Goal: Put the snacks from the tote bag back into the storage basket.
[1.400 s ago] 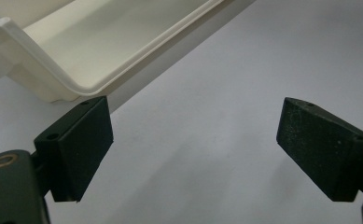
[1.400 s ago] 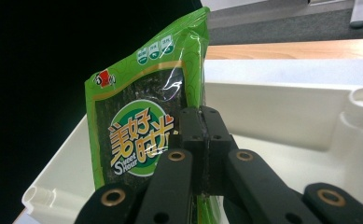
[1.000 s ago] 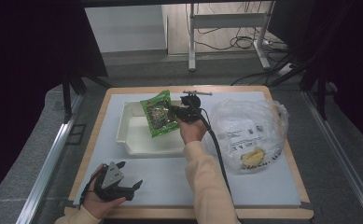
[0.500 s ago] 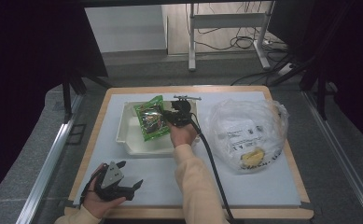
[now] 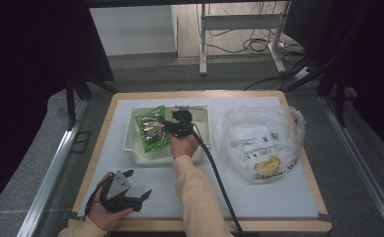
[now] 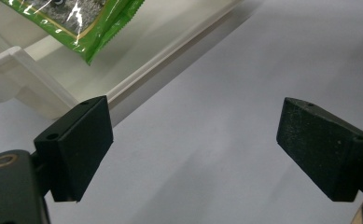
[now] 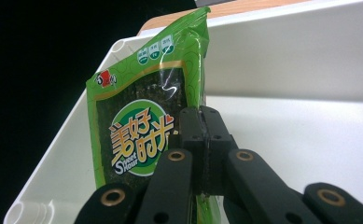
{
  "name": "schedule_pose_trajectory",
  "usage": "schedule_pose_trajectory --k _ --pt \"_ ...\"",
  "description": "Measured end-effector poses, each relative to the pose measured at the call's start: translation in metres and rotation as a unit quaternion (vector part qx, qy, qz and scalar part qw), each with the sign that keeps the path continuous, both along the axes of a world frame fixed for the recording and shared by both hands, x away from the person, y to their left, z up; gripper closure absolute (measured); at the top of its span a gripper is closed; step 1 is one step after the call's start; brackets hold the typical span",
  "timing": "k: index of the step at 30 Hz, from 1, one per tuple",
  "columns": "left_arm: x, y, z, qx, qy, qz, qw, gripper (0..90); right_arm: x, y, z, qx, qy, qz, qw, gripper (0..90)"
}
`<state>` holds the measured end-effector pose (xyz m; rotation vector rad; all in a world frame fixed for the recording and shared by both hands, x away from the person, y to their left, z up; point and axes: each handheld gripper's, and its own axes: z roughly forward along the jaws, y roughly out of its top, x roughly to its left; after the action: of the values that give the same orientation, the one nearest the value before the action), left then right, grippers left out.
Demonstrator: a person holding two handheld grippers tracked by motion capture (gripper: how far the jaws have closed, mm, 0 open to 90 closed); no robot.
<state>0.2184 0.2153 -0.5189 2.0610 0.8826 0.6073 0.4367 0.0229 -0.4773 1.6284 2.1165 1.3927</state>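
We pinch the glossy green foil snack packet (image 7: 142,135) by its edge with the right gripper (image 7: 201,140), jaws fully closed on it, so it hangs over the white plastic bin (image 5: 133,136). Our left gripper (image 6: 193,144) idles wide open and empty at seven o'clock, clear of the drop

Green snack packet (image 7: 142,135): bottom edge cut off by the frame in the right gripper view, lower right strip hidden behind the right tool (image 7: 203,149). In the left gripper view only one corner of it shows, rest cut off at the top. White tray (image 5: 130,143): near wall partly hidden by the person's hand in the high view. Printed sheet inside the clear plastic bag (image 5: 258,143): text too small to read. Yellow item in it: can't tell what it is.
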Motion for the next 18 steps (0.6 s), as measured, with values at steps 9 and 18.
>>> schedule_pose_trajectory --k 9,18 --pt "0.0 0.001 0.001 -0.004 -0.003 0.0 1.0 10.9 0.002 0.01 -0.012 0.002 0.013 -0.019 0.9997 90.0" --pt "0.0 0.001 0.001 -0.005 -0.003 0.001 1.0 10.9 0.002 0.021 -0.026 -0.014 0.022 -0.016 0.9995 89.3"
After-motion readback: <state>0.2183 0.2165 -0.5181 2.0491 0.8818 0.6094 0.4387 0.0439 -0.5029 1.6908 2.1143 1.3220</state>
